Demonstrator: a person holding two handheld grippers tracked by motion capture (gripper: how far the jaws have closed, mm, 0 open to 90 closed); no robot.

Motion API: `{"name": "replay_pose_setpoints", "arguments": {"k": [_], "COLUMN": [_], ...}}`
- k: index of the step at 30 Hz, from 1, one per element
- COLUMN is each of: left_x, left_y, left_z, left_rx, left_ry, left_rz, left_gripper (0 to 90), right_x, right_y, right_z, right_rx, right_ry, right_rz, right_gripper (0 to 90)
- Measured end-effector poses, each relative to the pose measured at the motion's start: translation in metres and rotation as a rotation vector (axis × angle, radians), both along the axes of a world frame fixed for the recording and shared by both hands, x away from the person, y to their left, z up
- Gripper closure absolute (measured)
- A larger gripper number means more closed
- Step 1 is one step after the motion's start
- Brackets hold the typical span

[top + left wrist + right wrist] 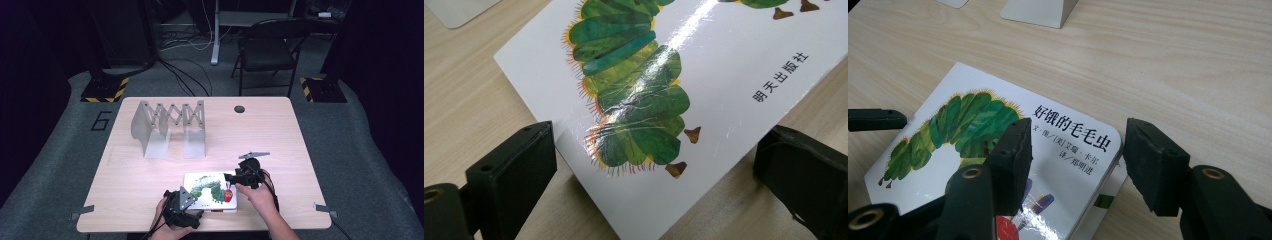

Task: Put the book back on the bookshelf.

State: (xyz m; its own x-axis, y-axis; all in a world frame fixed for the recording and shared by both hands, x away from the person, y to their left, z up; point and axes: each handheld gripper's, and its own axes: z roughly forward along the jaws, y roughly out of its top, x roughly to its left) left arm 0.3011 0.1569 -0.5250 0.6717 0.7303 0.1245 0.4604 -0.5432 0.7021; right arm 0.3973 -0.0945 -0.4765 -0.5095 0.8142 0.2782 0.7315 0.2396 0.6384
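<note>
A white picture book (pixel 210 190) with a green caterpillar on its cover lies flat near the table's front edge. My left gripper (pixel 199 213) is at the book's near left corner. In the left gripper view its jaws (pixel 656 145) stand wide apart, one on each side of that corner of the book (pixel 704 75). My right gripper (pixel 231 178) is at the book's right end. In the right gripper view (pixel 1075 132) one jaw hangs over the cover (pixel 973 125) and the other stands just off the rounded corner, with a gap showing.
A grey accordion-style metal rack (pixel 167 127) stands at the back left of the wooden table (pixel 270 135), whose far edge has a round cable hole (pixel 239 109). A folding chair (pixel 265 50) and floor cables lie beyond the table.
</note>
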Motion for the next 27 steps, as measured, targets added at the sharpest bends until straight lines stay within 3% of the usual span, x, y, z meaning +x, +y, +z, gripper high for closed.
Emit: {"name": "replay_pose_setpoints", "arguments": {"k": [11, 15, 19, 27], "left_x": [-0.004, -0.006, -0.011, -0.012], "left_y": [-0.002, -0.003, -0.006, -0.006], "left_z": [0.001, 0.001, 0.002, 0.001], "left_rx": [0.017, 0.032, 0.057, 0.051], "left_ry": [-0.039, -0.065, -0.114, -0.111], "left_rz": [-0.028, -0.028, -0.078, -0.077], "left_gripper": [8.0, 9.3, 16.9, 19.2], "right_x": [0.001, 0.000, 0.001, 0.001], "right_y": [-0.001, 0.000, -0.001, -0.001], "right_z": [-0.001, 0.000, -0.001, -0.002], "right_rx": [0.004, 0.003, 0.004, 0.004], "right_ry": [-0.012, -0.007, -0.009, 0.005], "right_rz": [0.003, 0.000, 0.004, -0.002], "right_gripper": [45.3, 45.3, 45.4, 45.4]}}
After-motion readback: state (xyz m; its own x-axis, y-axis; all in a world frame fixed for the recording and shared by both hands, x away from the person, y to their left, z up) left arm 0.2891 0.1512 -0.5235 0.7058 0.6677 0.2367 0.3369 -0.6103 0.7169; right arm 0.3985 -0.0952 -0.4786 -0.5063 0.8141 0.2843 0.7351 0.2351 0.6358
